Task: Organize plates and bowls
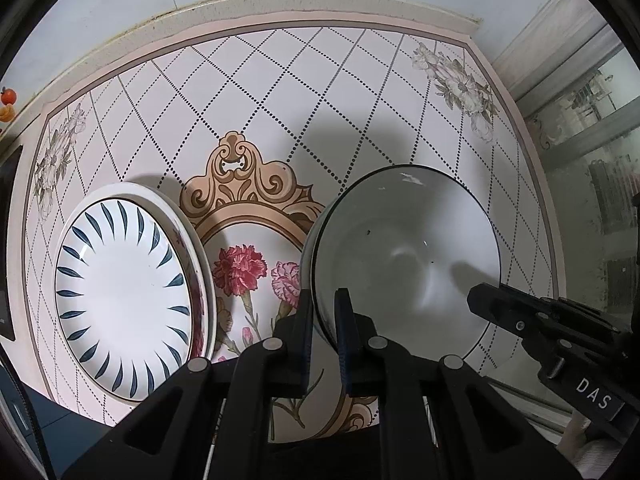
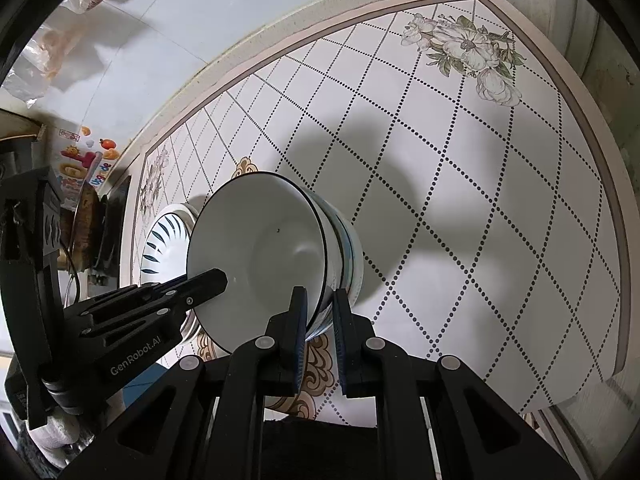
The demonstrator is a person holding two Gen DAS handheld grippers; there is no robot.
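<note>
Left wrist view: left gripper (image 1: 325,320) clamps the near rim of the bowl (image 1: 404,256); striped plates (image 1: 120,296) lie stacked apart to its left.
Right wrist view: right gripper (image 2: 320,316) grips the opposite rim; only here do blue bands on the bowl's outer wall show.
Surface: table (image 1: 280,80), dotted diamond pattern, carnation medallion (image 1: 256,272).
Room: pale wall (image 2: 200,12), stickers (image 2: 86,160).

Floral tabletop (image 1: 280,80), fruit stickers (image 2: 86,156)
</note>
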